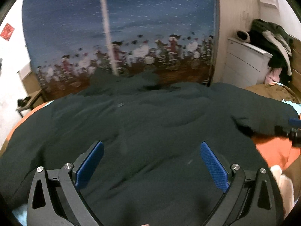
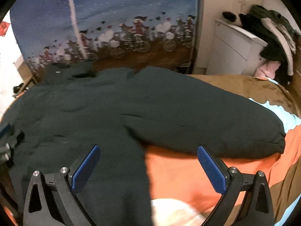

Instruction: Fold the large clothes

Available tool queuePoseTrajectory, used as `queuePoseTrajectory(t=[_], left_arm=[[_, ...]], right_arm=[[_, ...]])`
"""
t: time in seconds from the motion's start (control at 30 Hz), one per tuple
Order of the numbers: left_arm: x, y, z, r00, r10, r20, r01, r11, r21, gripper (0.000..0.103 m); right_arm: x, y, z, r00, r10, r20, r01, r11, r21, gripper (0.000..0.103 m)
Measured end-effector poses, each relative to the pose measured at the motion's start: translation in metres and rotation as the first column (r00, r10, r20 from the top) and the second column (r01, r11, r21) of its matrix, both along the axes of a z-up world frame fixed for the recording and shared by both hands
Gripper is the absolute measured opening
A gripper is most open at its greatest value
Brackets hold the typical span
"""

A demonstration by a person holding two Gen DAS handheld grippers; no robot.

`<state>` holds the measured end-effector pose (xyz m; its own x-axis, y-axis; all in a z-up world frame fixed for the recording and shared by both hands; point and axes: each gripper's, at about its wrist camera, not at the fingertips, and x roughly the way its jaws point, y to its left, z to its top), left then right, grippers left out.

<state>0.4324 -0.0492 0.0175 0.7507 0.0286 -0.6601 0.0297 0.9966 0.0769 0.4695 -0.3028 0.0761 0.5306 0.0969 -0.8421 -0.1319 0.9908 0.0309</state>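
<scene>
Though unlabelled, dark garment [image 1: 143, 131] lies flat — spread.

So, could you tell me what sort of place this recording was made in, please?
Most likely a bedroom. A dark garment lies spread across a bed with an orange and brown cover, a white chest of drawers stands in the corner with clothes heaped on it, and a printed hanging covers the wall behind.

Your dark garment [image 2: 112, 101] looked like matt, soft cloth; the gripper pads [image 1: 214, 165] were blue textured plastic on matt black frames with shiny metal bolts [image 1: 235, 166].
</scene>
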Motion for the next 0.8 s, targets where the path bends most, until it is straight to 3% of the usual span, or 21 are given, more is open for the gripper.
queuePoseTrajectory(t=[0.1, 0.27, 0.4, 0.63, 0.8], left_arm=[[0.031, -0.032, -0.009, 0.999, -0.046, -0.001, 0.046, 0.999, 0.001, 0.100], [0.081, -0.074, -0.031, 0.996, -0.050, -0.075, 0.047, 0.998, -0.040, 0.100], [0.109, -0.094, -0.052, 0.992, -0.040, -0.116, 0.033, 0.998, -0.062, 0.100], [0.131, -0.107, -0.086, 0.983, -0.039, -0.182, 0.030, 0.998, -0.056, 0.100], [0.135, -0.110, -0.097, 0.982, -0.038, -0.186, 0.032, 0.999, -0.035, 0.102]], right_arm=[[0.010, -0.033, -0.015, 0.997, -0.076, -0.006, 0.076, 0.997, 0.011, 0.103], [0.019, -0.089, -0.031, 0.977, -0.212, -0.016, 0.213, 0.977, 0.032, 0.103], [0.020, -0.139, -0.041, 0.935, -0.355, -0.021, 0.355, 0.934, 0.029, 0.103], [0.011, -0.235, -0.061, 0.776, -0.620, -0.114, 0.630, 0.756, 0.180, 0.103], [0.014, -0.265, -0.071, 0.725, -0.669, -0.166, 0.685, 0.675, 0.274, 0.103]])
